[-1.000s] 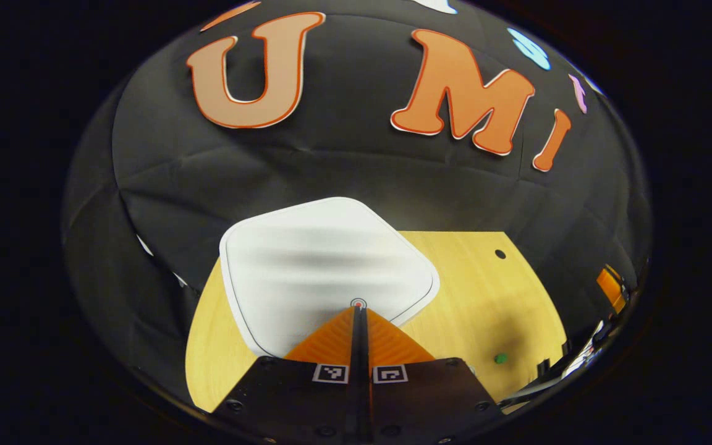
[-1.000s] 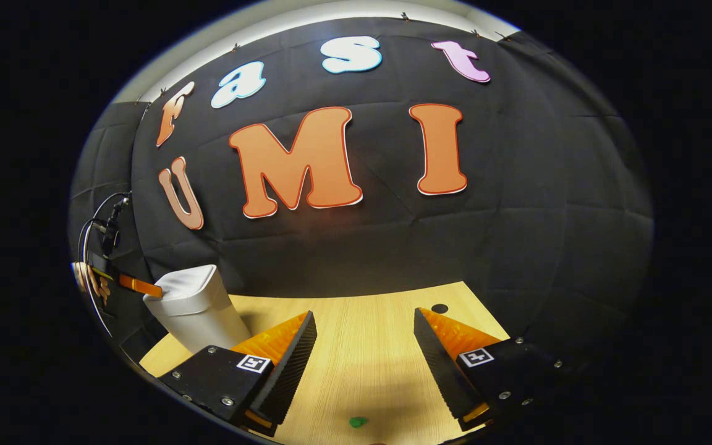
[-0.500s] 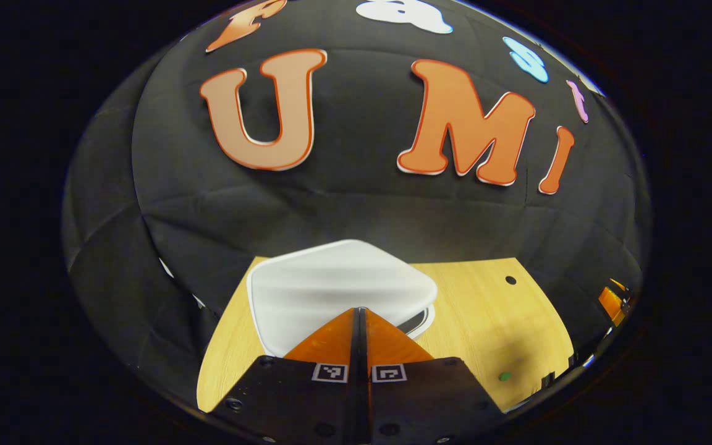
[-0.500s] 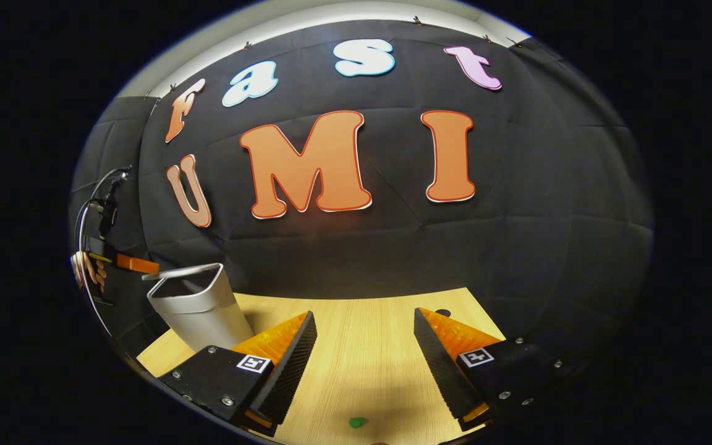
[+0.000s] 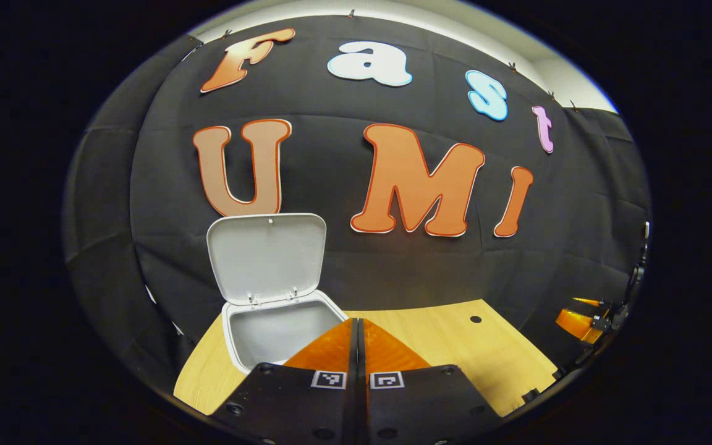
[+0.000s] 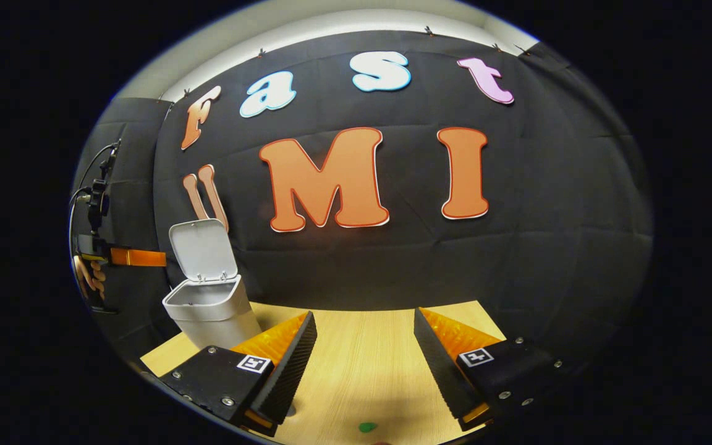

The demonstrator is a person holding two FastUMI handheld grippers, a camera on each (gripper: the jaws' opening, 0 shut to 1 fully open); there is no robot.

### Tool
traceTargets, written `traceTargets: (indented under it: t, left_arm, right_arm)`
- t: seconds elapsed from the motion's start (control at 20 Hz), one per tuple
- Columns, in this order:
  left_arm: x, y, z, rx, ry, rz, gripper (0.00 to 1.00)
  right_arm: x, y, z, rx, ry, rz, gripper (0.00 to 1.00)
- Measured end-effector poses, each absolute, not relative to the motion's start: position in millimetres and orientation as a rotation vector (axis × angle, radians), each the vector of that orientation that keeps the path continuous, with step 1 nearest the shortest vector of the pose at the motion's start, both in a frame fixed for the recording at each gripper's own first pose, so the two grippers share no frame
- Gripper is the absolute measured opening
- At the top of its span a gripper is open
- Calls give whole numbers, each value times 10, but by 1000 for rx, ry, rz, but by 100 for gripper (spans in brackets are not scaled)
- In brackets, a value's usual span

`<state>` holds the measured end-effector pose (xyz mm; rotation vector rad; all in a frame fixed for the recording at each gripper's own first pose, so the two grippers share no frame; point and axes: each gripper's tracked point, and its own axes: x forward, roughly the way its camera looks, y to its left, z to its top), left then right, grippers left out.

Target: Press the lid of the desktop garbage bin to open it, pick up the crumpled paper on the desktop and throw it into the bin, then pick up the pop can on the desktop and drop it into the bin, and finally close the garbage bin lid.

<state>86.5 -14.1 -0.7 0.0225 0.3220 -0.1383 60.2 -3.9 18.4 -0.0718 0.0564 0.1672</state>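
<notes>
- Left gripper view: left tongs (image 5: 356,337) closed flat together, holding nothing, just in front of the open garbage bin (image 5: 269,330) on the desk (image 5: 455,346). Lid (image 5: 267,256) upright on its back hinge. Looks like thin light plastic; probably slides or tips if pushed hard.
- Right gripper view: right tongs (image 6: 362,346) wide apart, empty, above the desk (image 6: 362,371). Bin (image 6: 211,312) at far left, lid (image 6: 200,250) raised. Crumpled paper and can not visible here. Paper probably soft and light, so a pinch across the middle; can thin, easily dented, so a gentle hold on its sides.
</notes>
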Motion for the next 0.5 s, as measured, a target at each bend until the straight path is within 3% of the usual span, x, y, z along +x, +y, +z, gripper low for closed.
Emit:
traceTargets:
  t: [0.5]
  left_arm:
    - [617,-420,164,90,153,-122,0]
  right_arm:
    - [511,21,285,98,44,200,95]
